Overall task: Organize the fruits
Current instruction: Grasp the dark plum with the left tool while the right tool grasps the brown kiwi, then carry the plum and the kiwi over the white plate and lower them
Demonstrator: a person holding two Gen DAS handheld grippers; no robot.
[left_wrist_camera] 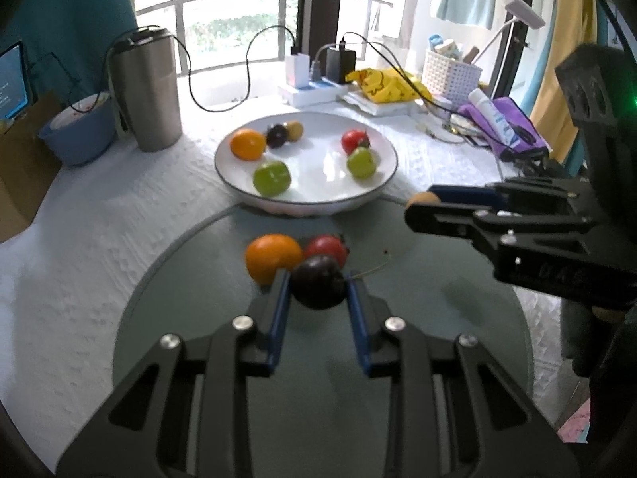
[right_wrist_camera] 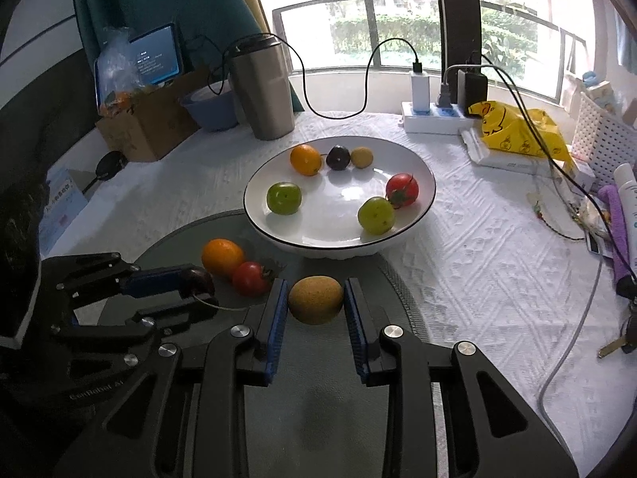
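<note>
My left gripper is shut on a dark plum above the round grey mat. An orange and a red tomato lie on the mat just beyond the plum. My right gripper is shut on a brown kiwi and shows at the right of the left wrist view. The white plate beyond the mat holds an orange, a dark plum, a kiwi, a tomato and two green fruits.
A steel tumbler and a blue bowl stand at the back left by a cardboard box. A power strip with cables, a yellow bag, a white basket and a purple cloth crowd the right side.
</note>
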